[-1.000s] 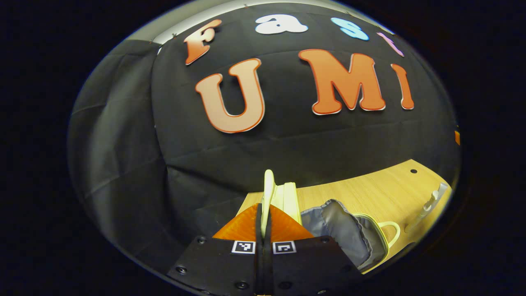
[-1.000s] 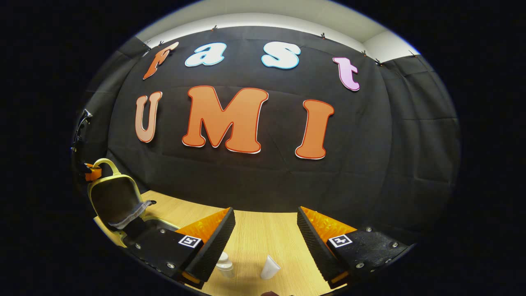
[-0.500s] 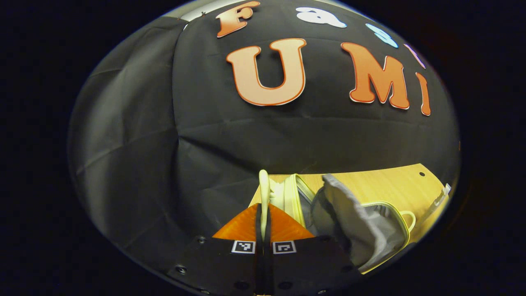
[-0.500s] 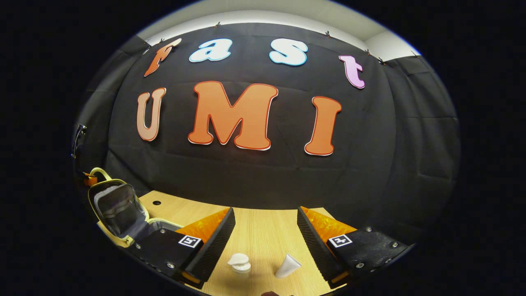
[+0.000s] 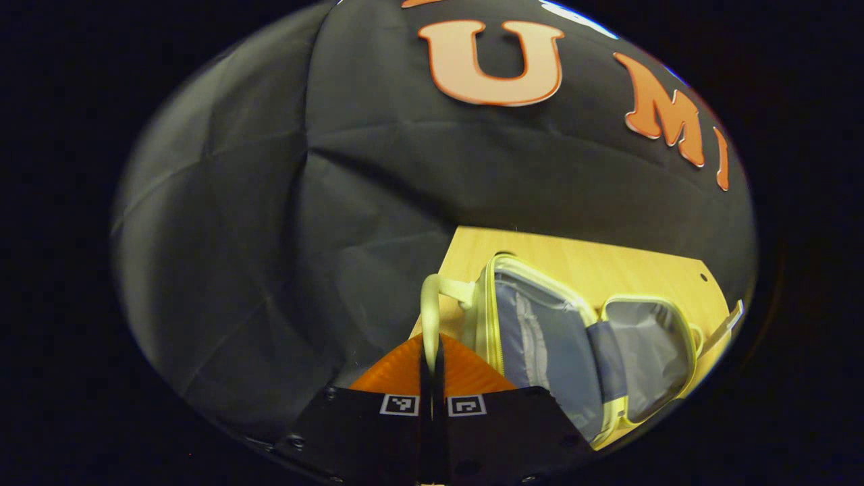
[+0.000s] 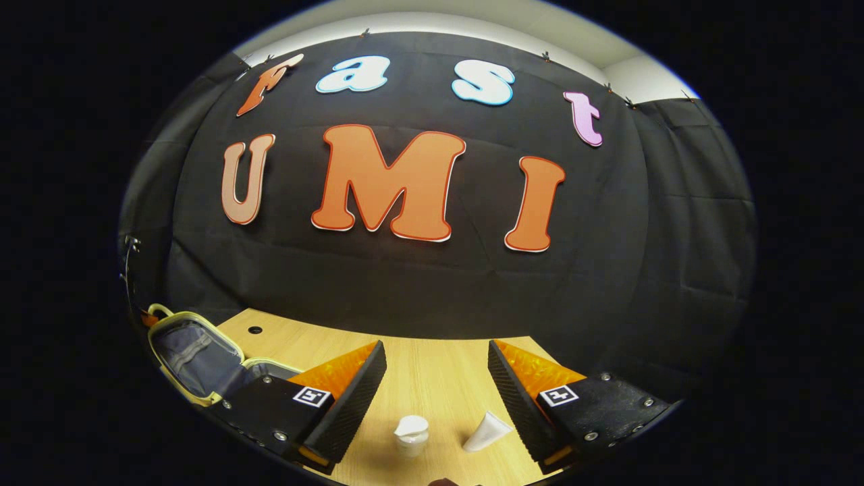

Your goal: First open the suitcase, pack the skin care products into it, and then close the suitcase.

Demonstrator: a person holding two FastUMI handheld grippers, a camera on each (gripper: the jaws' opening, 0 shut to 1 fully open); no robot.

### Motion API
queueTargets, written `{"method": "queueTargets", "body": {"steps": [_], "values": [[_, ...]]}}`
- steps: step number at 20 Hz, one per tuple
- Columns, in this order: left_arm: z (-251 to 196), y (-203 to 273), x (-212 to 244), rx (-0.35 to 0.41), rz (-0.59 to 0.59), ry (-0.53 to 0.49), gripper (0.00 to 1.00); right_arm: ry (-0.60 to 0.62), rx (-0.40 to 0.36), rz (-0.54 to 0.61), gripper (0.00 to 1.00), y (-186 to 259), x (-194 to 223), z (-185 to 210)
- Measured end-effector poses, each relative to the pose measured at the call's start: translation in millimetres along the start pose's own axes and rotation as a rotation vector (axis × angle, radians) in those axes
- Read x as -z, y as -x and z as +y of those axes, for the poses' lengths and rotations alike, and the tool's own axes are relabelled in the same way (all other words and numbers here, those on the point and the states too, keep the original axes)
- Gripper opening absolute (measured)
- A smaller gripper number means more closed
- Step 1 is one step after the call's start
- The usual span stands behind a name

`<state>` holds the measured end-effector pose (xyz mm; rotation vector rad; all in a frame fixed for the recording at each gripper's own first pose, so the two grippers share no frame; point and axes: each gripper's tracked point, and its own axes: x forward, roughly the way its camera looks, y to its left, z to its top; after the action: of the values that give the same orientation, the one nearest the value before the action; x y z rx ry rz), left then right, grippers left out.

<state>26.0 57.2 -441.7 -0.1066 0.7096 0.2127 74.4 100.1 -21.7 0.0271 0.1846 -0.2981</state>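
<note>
Pale handle (image 5: 429, 317) between closed left tongs (image 5: 432, 368); right tongs (image 6: 435, 378) wide apart.

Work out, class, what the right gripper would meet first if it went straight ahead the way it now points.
The right gripper, jaws open, points over the wooden table toward the black cloth wall. The small white bottle and white tube lie low between the jaws, probably under its line. Likely the wall first, though depth is unclear.

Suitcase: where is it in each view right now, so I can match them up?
Left gripper view: suitcase lies open, lower right, beside the hand-held gripper shut on its handle.
Right gripper view: suitcase at far lower left.
Shared landmark: the table.
</note>
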Motion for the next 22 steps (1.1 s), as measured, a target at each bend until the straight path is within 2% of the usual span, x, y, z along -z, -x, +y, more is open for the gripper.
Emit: {"method": "queueTargets", "body": {"steps": [5, 6, 8, 11, 12, 15, 17, 22], "values": [[11, -16, 28, 0.0, 0.055, -0.002, 0.02, -0.052, 0.051, 0.03, 0.96, 5, -2, 7], [20, -22, 34, -0.029, 0.068, -0.025, 0.05, -0.055, 0.054, 0.038, 0.96, 7, 0, 9], [37, -23, 32, -0.089, 0.045, -0.076, 0.22, -0.045, 0.05, 0.045, 0.97, 8, 2, 13], [30, -9, 18, -0.084, -0.018, -0.072, 0.23, -0.021, 0.037, 0.044, 0.96, 7, 0, 13], [19, -2, 13, -0.082, -0.046, -0.075, 0.31, -0.026, 0.036, 0.036, 0.96, 7, -1, 11], [-5, 21, -16, -0.089, -0.151, -0.125, 0.7, -0.042, 0.036, 0.012, 0.97, 4, -6, 1], [-20, 58, -40, -0.1, -0.228, -0.158, 0.86, -0.042, 0.025, -0.006, 0.97, 3, -9, -6], [-88, 122, -91, -0.07, -0.398, -0.212, 0.98, -0.017, 0.022, -0.054, 0.96, -2, -12, -35]]}}
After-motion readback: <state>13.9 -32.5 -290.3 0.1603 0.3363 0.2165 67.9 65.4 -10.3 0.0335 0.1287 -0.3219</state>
